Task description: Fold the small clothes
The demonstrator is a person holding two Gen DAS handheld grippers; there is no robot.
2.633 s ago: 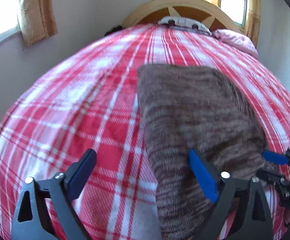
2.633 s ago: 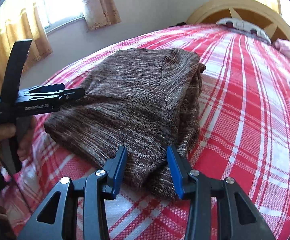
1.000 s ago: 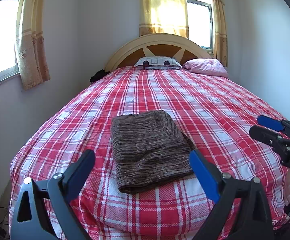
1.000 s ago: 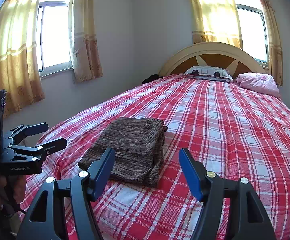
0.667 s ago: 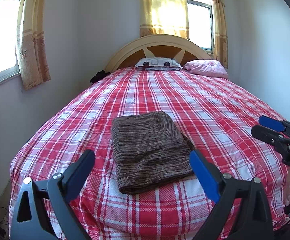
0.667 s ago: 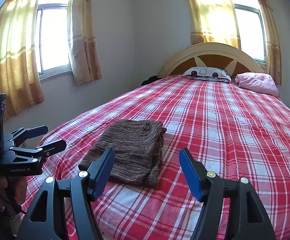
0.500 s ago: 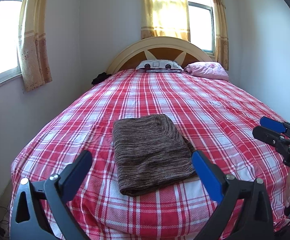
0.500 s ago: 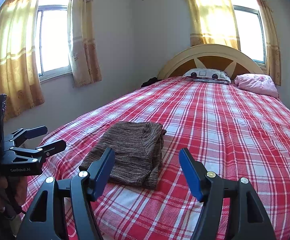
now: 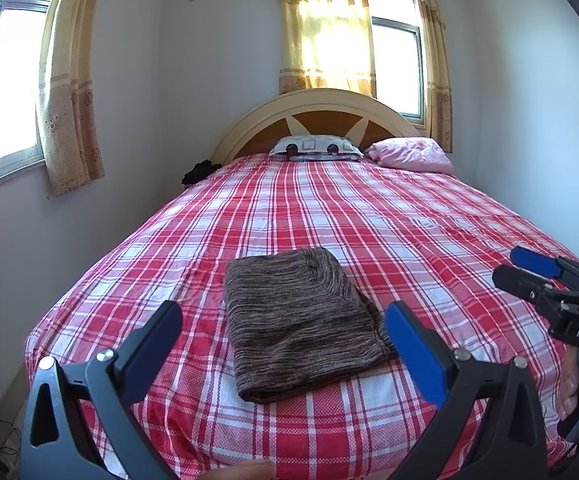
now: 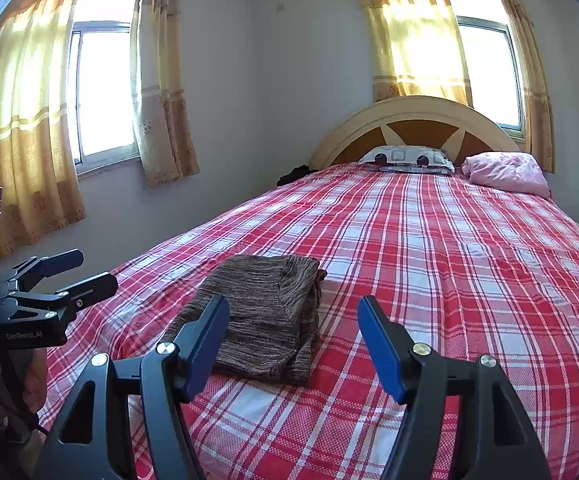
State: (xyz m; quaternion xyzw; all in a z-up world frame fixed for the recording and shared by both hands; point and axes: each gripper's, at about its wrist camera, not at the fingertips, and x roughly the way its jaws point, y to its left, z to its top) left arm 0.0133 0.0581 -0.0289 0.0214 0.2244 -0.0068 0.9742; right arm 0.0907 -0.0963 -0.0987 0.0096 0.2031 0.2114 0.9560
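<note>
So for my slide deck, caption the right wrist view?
Open right gripper above a folded brown knit garment on a red plaid bedspread.

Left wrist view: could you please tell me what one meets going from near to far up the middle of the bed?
Left gripper → folded brown knit garment → open stretch of red plaid bedspread → patterned pillow → arched headboard.
</note>
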